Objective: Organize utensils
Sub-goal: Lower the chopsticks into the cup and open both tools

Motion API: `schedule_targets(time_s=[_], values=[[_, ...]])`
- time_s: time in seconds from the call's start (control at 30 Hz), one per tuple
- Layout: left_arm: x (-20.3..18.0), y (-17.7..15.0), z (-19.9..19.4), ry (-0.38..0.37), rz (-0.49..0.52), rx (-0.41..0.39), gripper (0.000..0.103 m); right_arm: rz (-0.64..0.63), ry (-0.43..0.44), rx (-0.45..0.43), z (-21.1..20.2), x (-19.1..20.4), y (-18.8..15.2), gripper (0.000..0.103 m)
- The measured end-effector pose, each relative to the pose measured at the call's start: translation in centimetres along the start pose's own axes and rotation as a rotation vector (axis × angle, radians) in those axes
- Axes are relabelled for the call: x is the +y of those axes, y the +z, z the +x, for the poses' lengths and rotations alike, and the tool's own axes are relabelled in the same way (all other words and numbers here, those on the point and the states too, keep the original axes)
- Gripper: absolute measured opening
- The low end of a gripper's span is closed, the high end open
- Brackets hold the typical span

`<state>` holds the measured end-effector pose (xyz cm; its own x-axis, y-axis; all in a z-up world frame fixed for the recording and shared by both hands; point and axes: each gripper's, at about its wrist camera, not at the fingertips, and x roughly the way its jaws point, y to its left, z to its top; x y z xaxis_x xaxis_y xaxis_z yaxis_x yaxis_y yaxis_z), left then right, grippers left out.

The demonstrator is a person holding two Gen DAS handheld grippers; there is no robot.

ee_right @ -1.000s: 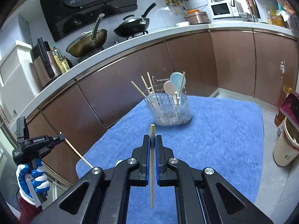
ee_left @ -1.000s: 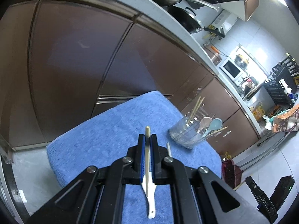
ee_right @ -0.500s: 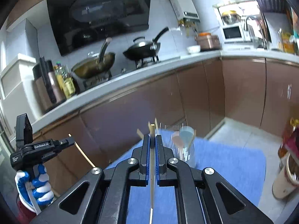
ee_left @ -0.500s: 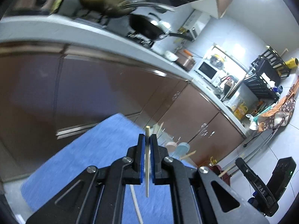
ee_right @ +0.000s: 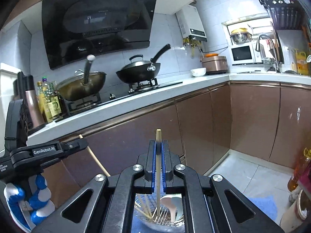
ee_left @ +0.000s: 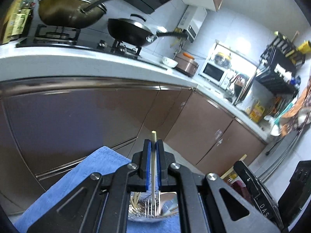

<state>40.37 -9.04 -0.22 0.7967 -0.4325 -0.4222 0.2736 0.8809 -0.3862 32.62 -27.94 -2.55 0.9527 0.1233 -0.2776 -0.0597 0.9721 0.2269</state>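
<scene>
Left gripper clamped tight on a chopstick; right gripper clamped tight on another chopstick, both above utensil holder on blue towel.

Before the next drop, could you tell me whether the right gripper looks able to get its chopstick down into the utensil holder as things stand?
Probably yes: the right gripper is shut on the chopstick, whose lower tip hangs over the utensil holder, with nothing between them.
</scene>
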Motion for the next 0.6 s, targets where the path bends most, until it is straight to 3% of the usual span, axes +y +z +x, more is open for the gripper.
schedule_targets(time_s=[0.4,0.47,0.53,0.6], values=[[-0.8,-6.9,7.6,0.09,0.121,0.057,0.007,-0.036,-0.021,0.107,4.8,-0.6,-7.1,0.006],[-0.5,-7.5,7.6,0.087,0.115,0.058,0.009,-0.023,-0.025,0.115,4.5,-0.9,-7.6,0.016],[-0.3,-7.8,7.2,0.088,0.111,0.05,0.021,-0.002,-0.031,0.106,3.6,-1.2,-7.9,0.033],[-0.3,-7.9,6.3,0.086,0.11,0.028,0.036,0.015,-0.036,0.087,2.4,-1.4,-7.8,0.037]])
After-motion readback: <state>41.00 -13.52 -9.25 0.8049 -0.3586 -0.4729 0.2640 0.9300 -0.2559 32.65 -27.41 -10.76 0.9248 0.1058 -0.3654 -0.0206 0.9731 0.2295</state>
